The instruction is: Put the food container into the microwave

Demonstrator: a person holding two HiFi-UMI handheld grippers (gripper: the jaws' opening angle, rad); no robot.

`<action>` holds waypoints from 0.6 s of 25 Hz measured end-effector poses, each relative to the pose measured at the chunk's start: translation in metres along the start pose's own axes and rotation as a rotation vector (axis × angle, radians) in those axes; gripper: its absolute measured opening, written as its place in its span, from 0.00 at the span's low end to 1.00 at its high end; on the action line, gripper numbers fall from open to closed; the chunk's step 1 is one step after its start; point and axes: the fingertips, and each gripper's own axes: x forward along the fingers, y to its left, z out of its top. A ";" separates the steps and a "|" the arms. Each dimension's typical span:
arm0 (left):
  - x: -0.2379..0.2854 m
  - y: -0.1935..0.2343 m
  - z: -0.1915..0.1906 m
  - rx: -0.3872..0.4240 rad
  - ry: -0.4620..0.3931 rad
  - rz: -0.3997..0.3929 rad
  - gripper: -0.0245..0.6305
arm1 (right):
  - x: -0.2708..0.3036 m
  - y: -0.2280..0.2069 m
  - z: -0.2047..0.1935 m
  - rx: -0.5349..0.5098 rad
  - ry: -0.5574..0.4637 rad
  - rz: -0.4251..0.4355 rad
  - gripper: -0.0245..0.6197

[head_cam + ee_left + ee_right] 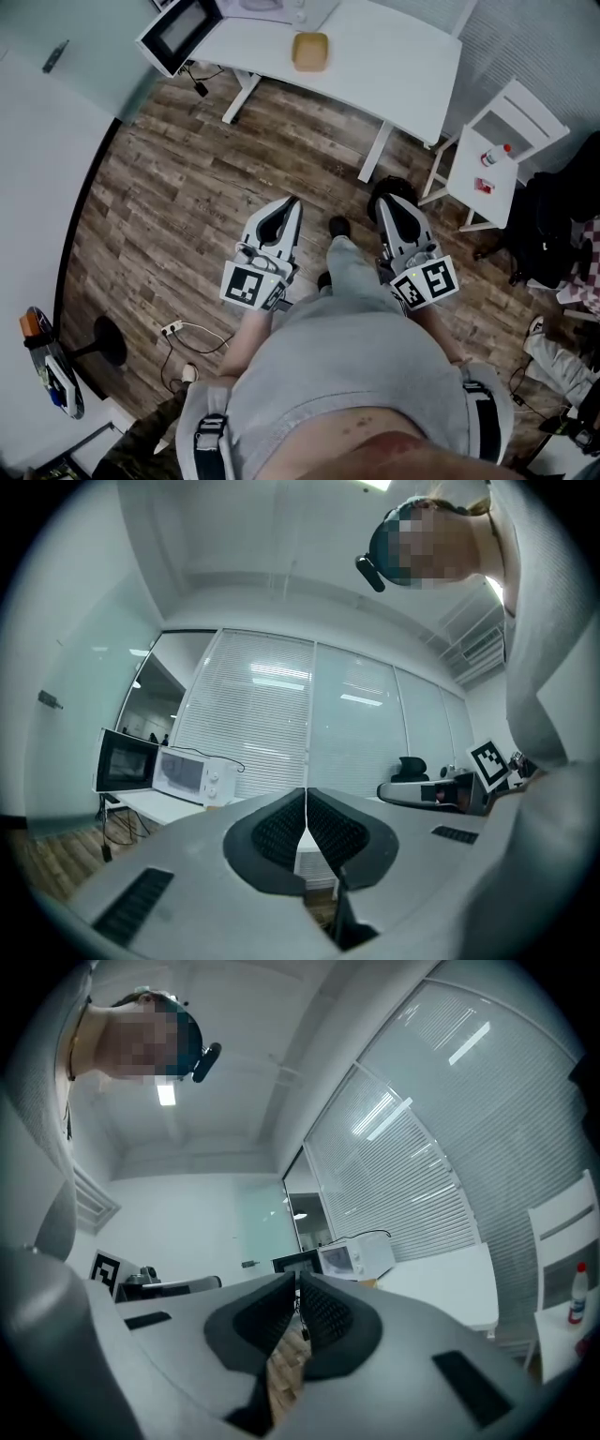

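Head view: boxy white microwave (183,28), door open, at 11 o'clock on long white desk (394,66). Left gripper (287,206) clenched, empty. Shallow tan square food container (310,51) at 12 o'clock on the desk, well apart. Right gripper (386,204) clenched, empty. Best approach: step closer and part the jaws before reaching the rim.

A small bottle (496,155) (red-capped) stands on the white chair (466,155) beside the table (394,66).
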 end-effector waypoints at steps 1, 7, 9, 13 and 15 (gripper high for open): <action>0.004 0.005 0.000 0.010 0.001 0.007 0.05 | 0.005 -0.003 -0.001 0.000 0.004 0.003 0.15; 0.032 0.047 -0.005 0.005 0.003 0.055 0.05 | 0.048 -0.028 0.000 -0.001 0.012 0.018 0.15; 0.046 0.058 -0.005 0.007 0.002 0.057 0.05 | 0.065 -0.037 0.004 -0.008 0.010 0.025 0.15; 0.076 0.076 -0.003 0.025 0.001 0.061 0.05 | 0.098 -0.056 0.014 -0.020 0.012 0.045 0.15; 0.092 0.085 -0.003 0.027 0.002 0.062 0.05 | 0.113 -0.066 0.018 -0.019 0.009 0.059 0.15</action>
